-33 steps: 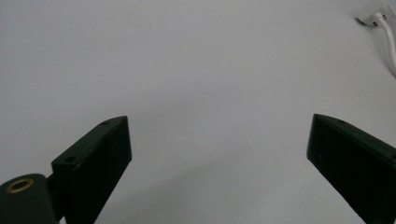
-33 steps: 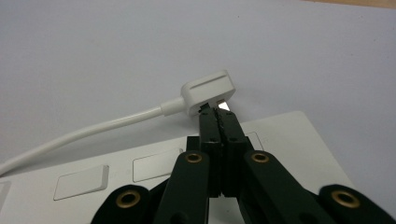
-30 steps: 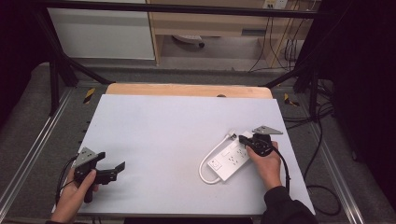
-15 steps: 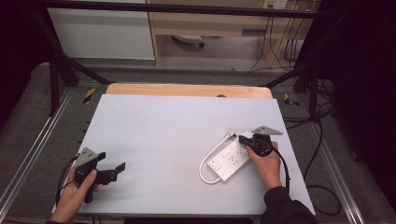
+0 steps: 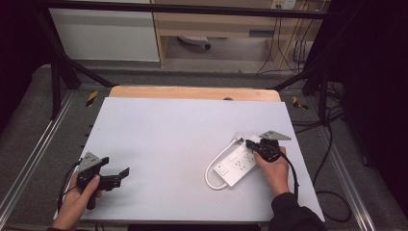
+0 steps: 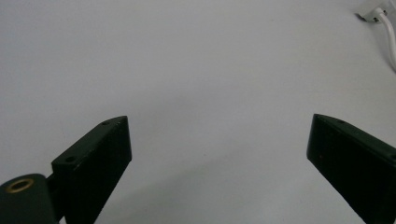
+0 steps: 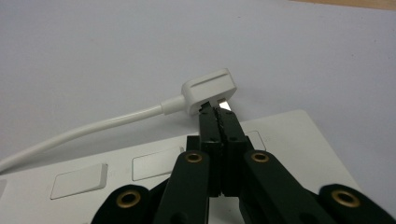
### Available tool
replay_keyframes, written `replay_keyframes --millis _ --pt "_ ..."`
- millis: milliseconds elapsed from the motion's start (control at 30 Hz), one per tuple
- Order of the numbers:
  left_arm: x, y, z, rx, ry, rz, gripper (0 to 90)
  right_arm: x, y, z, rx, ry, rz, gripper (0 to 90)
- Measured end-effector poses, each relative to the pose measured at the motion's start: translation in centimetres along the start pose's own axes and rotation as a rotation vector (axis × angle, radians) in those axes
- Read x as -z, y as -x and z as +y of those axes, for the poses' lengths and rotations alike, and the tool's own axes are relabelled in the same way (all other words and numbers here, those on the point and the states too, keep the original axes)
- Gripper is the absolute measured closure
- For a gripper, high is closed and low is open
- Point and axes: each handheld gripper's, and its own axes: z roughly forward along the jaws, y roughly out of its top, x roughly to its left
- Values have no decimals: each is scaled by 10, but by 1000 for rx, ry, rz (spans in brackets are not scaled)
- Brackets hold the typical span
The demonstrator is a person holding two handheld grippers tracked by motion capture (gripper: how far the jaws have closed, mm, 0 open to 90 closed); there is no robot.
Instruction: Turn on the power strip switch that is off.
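Fingers of right gripper [image 7: 218, 112] pinched together at plug [image 7: 210, 91].

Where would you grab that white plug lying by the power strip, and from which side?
Probably by the flat white body of the plug, jaws across its two broad faces, coming in from the pin end opposite the cable. The right gripper sits shut at the metal pins, which look thin and slippery; the body offers wider, flatter faces.
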Motion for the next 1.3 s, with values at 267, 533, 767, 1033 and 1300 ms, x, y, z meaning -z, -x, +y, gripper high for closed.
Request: replay_keyframes --millis 267,533,767,1033,1300 --pt "0 0 0 -1 -2 0 66 0 -1 0 7 -2 -4 900" --pt "0 0 0 -1 -2 2 66 0 -1 0 3 -6 -1 900" --pt "0 0 0 -2 -3 3 66 -2 -3 -1 7 -18 10 900" --pt "0 0 0 -2 -3 2 66 -2 -3 -1 10 -16 11 900" --pt "0 0 0 -2 -2 2 66 -2 -3 -1 11 -13 8 900"
